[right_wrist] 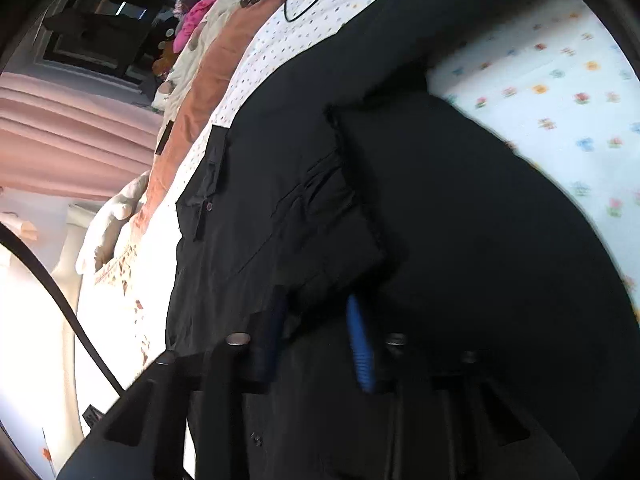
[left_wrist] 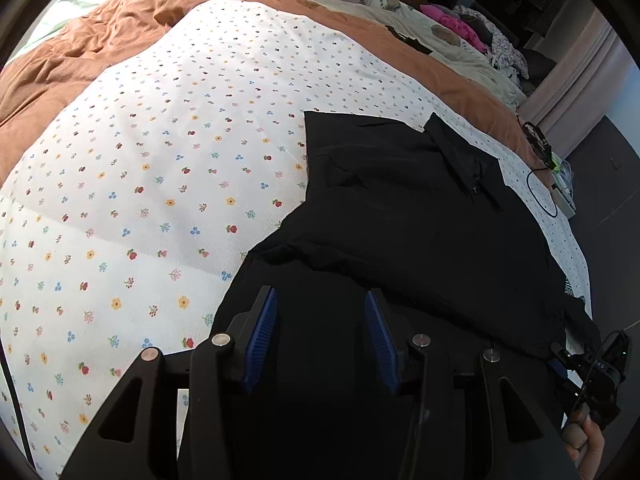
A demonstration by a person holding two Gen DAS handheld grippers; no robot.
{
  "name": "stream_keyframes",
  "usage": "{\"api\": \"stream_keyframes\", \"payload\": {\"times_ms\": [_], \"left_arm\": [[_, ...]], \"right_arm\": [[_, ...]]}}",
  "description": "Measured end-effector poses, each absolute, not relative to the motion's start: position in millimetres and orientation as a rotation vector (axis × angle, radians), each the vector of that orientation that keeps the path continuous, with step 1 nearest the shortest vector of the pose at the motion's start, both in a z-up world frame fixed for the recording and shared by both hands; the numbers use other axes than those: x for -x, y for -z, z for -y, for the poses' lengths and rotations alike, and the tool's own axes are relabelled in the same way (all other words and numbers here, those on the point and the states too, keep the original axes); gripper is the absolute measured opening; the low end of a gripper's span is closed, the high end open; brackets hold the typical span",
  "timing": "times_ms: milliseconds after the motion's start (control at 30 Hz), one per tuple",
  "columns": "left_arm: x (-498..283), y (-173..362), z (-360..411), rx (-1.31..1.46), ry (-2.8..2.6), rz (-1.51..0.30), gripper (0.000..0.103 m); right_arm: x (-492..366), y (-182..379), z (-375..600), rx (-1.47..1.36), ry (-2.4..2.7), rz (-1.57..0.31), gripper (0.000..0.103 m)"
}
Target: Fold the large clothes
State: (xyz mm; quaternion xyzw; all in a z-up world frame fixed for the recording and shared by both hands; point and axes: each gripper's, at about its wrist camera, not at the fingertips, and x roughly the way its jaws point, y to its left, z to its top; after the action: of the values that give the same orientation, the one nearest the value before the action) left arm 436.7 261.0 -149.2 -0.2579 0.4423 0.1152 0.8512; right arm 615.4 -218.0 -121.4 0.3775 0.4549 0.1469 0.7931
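Observation:
A black button-up shirt (left_wrist: 400,208) lies spread on the flower-print sheet (left_wrist: 160,160), collar toward the far right. My left gripper (left_wrist: 320,294) hovers over its near part, blue pads apart and nothing pinched between them. In the right wrist view the same shirt (right_wrist: 260,200) fills the middle, with a folded sleeve or flap (right_wrist: 352,208) running down into my right gripper (right_wrist: 316,304). Black cloth fills the narrow gap between that gripper's pads. The right gripper (left_wrist: 596,368) and a hand on it show at the left view's lower right edge.
An orange quilt (left_wrist: 80,52) lies behind the sheet. A heap of mixed clothes (left_wrist: 460,24) sits at the far right of the bed. A thin black cable (left_wrist: 540,192) loops near the bed's right edge. Pink curtains (right_wrist: 72,140) hang beyond.

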Motion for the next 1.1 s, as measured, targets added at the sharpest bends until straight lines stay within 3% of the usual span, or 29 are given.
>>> {"api": "stream_keyframes", "payload": {"times_ms": [100, 633, 667, 700, 733, 767, 800, 1100], "left_arm": [[-438, 154, -266, 0.565, -0.248, -0.925, 0.047], [-435, 149, -278, 0.602, -0.275, -0.899, 0.047], [-435, 147, -276, 0.594, -0.276, -0.898, 0.048], [-436, 144, -273, 0.583, -0.274, -0.896, 0.056], [-436, 142, -269, 0.575, -0.265, -0.892, 0.073], [-435, 139, -266, 0.571, -0.253, -0.884, 0.082], [-434, 135, -262, 0.567, -0.240, -0.873, 0.092], [-427, 114, -236, 0.550, -0.197, -0.824, 0.093]], "right_arm": [[-629, 125, 221, -0.839, -0.316, -0.945, 0.007], [-672, 119, 192, -0.782, -0.268, -0.919, 0.008], [-668, 117, 192, -0.783, -0.267, -0.926, 0.014], [-665, 113, 193, -0.777, -0.275, -0.930, 0.031], [-660, 106, 196, -0.769, -0.285, -0.923, 0.045], [-657, 101, 201, -0.766, -0.289, -0.909, 0.072], [-654, 93, 207, -0.762, -0.289, -0.885, 0.076], [-615, 54, 285, -0.720, -0.225, -0.756, 0.076]]}}
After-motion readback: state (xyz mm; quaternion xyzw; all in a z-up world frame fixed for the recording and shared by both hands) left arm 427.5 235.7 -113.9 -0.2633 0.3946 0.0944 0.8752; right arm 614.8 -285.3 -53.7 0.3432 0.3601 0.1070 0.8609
